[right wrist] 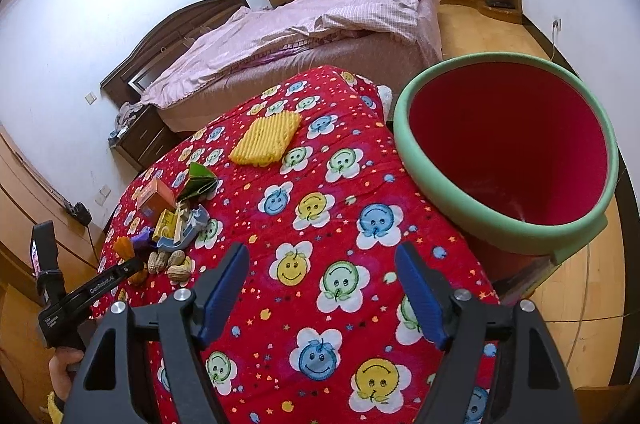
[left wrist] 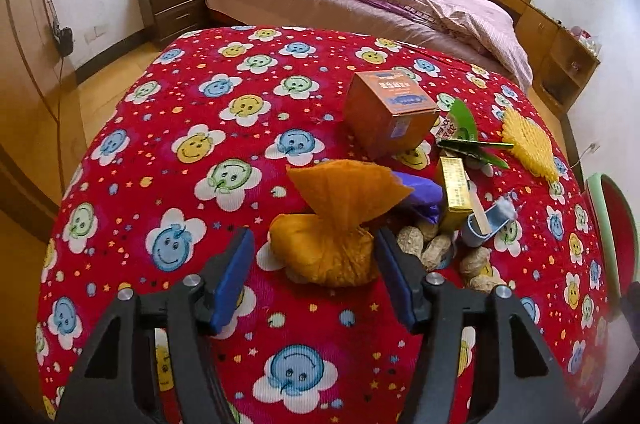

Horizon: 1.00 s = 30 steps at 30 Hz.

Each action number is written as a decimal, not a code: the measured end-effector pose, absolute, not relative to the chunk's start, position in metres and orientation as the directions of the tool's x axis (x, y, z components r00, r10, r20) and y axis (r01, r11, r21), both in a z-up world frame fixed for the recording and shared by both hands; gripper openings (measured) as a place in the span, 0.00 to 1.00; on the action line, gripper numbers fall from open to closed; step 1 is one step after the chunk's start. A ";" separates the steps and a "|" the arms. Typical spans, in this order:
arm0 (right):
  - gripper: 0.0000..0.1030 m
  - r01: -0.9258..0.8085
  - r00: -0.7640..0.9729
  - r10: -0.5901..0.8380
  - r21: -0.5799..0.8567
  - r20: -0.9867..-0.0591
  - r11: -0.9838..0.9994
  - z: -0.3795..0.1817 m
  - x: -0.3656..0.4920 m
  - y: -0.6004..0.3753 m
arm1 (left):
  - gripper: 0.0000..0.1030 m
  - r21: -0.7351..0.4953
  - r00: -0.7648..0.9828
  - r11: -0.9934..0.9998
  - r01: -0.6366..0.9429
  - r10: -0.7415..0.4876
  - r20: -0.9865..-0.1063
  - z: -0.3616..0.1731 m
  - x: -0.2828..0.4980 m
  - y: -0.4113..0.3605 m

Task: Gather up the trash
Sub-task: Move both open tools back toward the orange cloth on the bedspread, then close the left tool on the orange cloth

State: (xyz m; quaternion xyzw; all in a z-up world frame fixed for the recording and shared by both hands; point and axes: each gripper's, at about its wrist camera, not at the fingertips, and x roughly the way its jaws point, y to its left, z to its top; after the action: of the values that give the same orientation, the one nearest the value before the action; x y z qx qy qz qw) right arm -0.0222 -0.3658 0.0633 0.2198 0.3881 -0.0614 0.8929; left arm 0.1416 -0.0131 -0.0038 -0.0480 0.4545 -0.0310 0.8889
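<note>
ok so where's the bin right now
In the right wrist view the red bin with the green rim stands at the right edge of the red cloth, on the far side from the trash pile.

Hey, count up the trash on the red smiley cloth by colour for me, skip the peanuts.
Orange: 2, tied mesh bag and box
Yellow: 2, foam net and slim carton
Green: 1, folded wrapper
Purple: 1, crumpled scrap
Blue: 1, plastic piece
Total: 7
</note>
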 end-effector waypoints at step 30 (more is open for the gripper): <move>0.76 0.046 0.613 0.215 0.307 -0.760 0.951 0.047 0.044 -0.267 | 0.31 -0.189 0.627 0.978 0.093 -0.205 -0.751 0.016 0.121 0.005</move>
State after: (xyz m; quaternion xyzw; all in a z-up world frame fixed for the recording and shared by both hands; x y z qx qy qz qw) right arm 0.0438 -0.2669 0.0473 0.1496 0.4371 0.0476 0.8856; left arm 0.1209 0.0047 0.0157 -0.0661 0.4237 -0.0829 0.8996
